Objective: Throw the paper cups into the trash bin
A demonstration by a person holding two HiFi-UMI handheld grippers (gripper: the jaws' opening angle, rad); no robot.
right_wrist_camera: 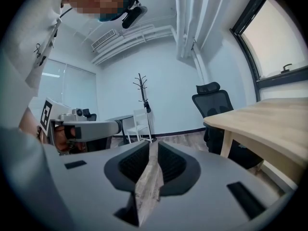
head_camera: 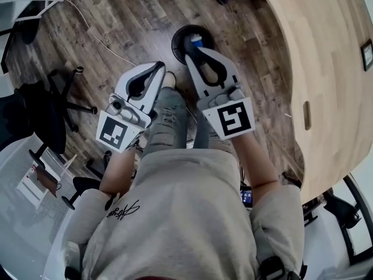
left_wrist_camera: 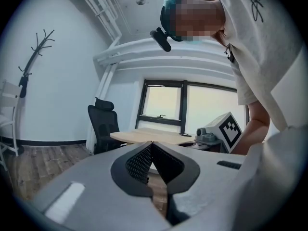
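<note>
1. The left two-jaw grey claw (left_wrist_camera: 152,144) has its black ribbed pads meeting at the tips. It is closed with nothing in it.
2. The right two-jaw grey claw (right_wrist_camera: 153,146) has its pads almost together, with just a thin slit between them. Floor planks show through the slit, and it grips nothing.
3. The round black trash bin (head_camera: 176,42) stands on the brown wood-plank floor (head_camera: 116,22) below the right claw's tips. From the head view those tips overlap its near rim. The left claw's tips sit just left of the bin, not over it.
4. A small blue-and-white thing (head_camera: 196,40) lies inside the bin, just ahead of the right claw's tips. It is too small to tell whether it is a paper cup.
5. The two claws are side by side and near each other, not touching. Each carries a black-and-white marker cube (head_camera: 234,119) at its rear end.
6. The person's legs in torn grey jeans (head_camera: 172,115) run between and beneath the claws, toward the bin.
7. A pale curved wooden table (head_camera: 326,69) is to the right of the right claw, well apart from it.
8. A black office chair on castors (head_camera: 55,107) is to the left of the left claw.
9. Far ahead of the right claw, by the wall, stand a thin black coat stand (right_wrist_camera: 142,97) and a white chair (right_wrist_camera: 137,124). The left claw shows at the left edge of the right gripper view.
</note>
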